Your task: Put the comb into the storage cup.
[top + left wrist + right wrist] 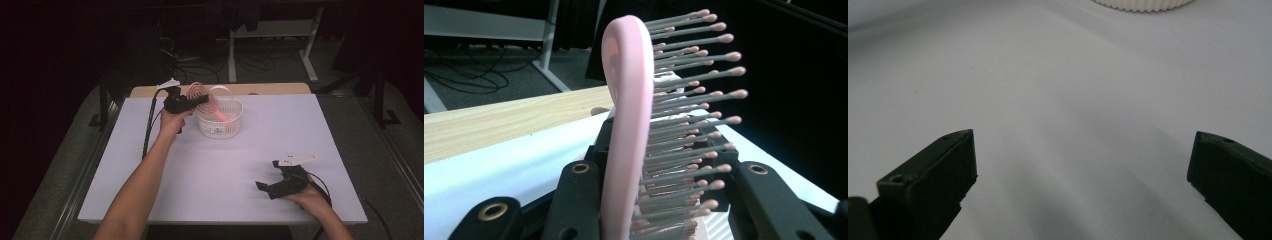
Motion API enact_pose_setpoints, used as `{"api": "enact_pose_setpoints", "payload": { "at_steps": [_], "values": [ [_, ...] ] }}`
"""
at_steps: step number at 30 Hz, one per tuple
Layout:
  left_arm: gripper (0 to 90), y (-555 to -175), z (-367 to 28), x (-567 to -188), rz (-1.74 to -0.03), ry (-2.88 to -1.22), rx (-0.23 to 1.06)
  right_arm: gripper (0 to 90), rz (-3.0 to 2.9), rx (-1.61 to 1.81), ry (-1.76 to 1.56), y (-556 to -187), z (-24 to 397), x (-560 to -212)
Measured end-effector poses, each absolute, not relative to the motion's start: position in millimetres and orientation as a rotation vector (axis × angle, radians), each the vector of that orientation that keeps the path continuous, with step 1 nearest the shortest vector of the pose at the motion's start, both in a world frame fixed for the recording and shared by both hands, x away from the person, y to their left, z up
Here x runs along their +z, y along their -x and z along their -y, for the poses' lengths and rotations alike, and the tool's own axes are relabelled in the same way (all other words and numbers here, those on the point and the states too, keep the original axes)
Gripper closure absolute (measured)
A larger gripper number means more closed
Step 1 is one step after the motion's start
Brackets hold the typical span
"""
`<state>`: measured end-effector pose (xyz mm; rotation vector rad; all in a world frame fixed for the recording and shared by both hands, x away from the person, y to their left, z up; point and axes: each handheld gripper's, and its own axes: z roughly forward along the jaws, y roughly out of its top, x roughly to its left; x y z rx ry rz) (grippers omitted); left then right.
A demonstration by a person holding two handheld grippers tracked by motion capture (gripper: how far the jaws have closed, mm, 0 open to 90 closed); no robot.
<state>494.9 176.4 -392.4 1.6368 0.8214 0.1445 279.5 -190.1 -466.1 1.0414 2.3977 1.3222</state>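
Holding a pink hairbrush (629,125) tight between its jaws, our left gripper (186,102) has it up in the air, right at the near rim of the white basket (220,131) at the far side of the table (210,175). We think the brush is on its way in or out of the basket, but we cannot say which, so we cannot tell how much work is left. Something pink (221,115) lies inside the basket, maybe the brush handle; it is too small for us to be sure. Our right gripper (272,177) rests low near the front of the table, jaws wide apart with nothing between them. The room behind is too dark to make out.
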Motion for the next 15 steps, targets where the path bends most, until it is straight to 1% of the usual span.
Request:
{"api": "enact_pose_setpoints", "payload": {
  "at_steps": [15],
  "values": [
    [59.1, -495.4, -181.7, -395.8, -0.839, -1.647, 0.179, 0.0, -2.400, 1.318, -1.044, -279.8, 190.0, -466.6]
  ]
}}
